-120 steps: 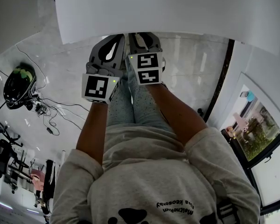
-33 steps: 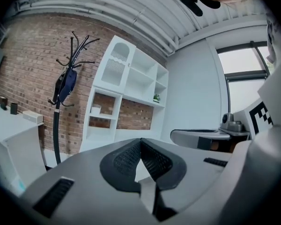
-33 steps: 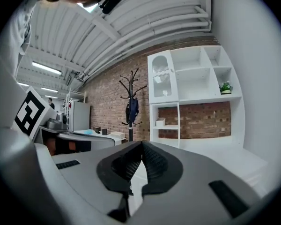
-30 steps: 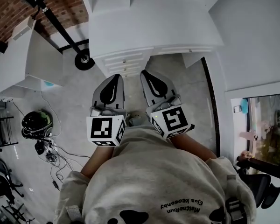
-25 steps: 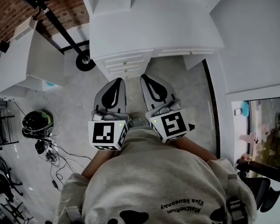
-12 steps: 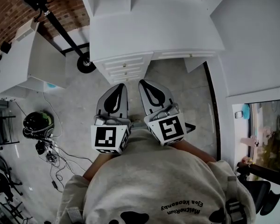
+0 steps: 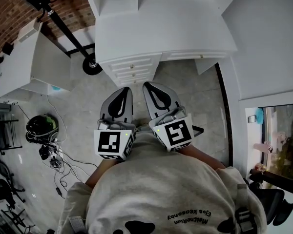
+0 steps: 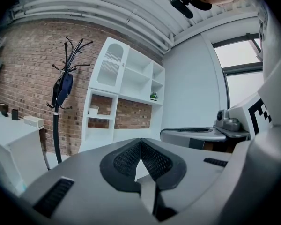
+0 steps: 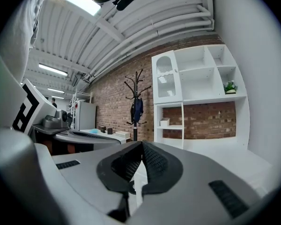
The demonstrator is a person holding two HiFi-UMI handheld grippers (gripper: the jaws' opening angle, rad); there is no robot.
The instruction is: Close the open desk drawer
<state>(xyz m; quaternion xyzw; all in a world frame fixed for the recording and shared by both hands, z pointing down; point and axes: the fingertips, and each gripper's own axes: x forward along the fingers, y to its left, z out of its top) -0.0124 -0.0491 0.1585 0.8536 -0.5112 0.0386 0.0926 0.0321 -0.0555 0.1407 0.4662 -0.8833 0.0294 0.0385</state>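
Observation:
The white desk [image 7: 166, 28] stands ahead of me, at the top of the head view. A stack of three drawer fronts [image 7: 133, 70] with small knobs sits under its left end, and from here I cannot tell which one stands out. My left gripper [image 7: 124, 88] and right gripper [image 7: 147, 85] are held side by side over the floor, short of the drawers and touching nothing. Both are shut and hold nothing. In the left gripper view my left gripper [image 8: 140, 140] points at a white shelf unit [image 8: 124, 102]. My right gripper [image 9: 141, 143] points the same way.
A black coat stand [image 7: 92, 65] rises left of the desk, next to a lower white table [image 7: 34, 65]. A helmet [image 7: 41, 126] and loose cables [image 7: 56, 155] lie on the floor at left. A glass door [image 7: 271, 140] and a white wall close the right side.
Earlier the desk top filled the view right above my grippers; now I stand farther back and the drawer fronts show. Over the last second both grippers shifted only slightly and stayed shut.

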